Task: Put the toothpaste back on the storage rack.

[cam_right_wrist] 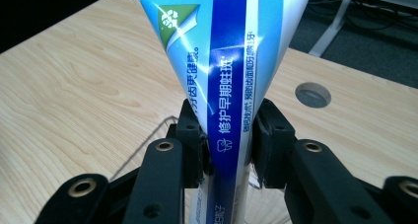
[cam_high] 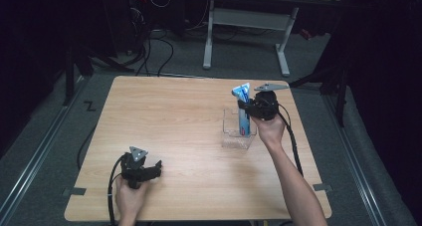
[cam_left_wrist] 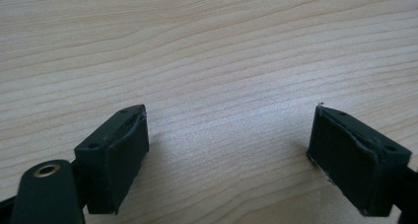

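Pale wood bench (cam_high: 189, 121), smooth, with fine wavy grain and rounded corners. At the near left, left gripper (cam_high: 152, 170) held low over the bench in the left hand (cam_high: 130, 198), black and blocky, with a grey three-cornered plate on top. In the left gripper view, two black fingers (cam_left_wrist: 116, 157) with flat rubbery pads, spread wide apart, bare wood between them and nothing held. Toward the right of the bench, a small clear plastic box (cam_high: 238, 131), square, see-through and open at the top. Inside it, standing upright, a toothpaste tube (cam_high: 243, 109), shiny blue and white, round at the bottom and flat and wide at the top end, which sticks up above the box. Right gripper (cam_high: 245, 106) in the right hand (cam_high: 271, 129) just beside the box, black, with a grey plate on top. In the right gripper view, fingers (cam_right_wrist: 191, 135) clamped on the tube, one on each side of its narrow middle part, pressing on it, with the wide flat end fanning out above them. Small round grey cap (cam_right_wrist: 312, 94) set in the bench past the tube.
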A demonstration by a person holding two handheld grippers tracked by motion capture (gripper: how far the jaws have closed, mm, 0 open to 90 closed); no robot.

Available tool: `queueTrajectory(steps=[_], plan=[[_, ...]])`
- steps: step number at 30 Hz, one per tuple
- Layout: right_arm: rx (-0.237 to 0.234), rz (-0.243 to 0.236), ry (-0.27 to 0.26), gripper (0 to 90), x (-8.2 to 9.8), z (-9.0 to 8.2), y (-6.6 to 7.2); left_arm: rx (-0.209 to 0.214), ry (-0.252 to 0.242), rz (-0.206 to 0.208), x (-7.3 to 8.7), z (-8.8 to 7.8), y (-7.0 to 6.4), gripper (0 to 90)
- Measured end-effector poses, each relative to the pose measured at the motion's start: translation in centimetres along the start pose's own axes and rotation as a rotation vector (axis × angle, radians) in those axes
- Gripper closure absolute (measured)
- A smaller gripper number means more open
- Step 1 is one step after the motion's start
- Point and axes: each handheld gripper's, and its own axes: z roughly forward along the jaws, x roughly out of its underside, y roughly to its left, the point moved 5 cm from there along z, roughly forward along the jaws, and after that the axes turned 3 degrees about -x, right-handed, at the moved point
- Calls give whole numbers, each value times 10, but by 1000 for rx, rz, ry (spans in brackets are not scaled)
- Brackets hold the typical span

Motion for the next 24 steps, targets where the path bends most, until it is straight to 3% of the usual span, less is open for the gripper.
queueTrajectory(steps=[24], plan=[[3,-36,55,680,10,2,6,0,0,0,0,0,0,157]])
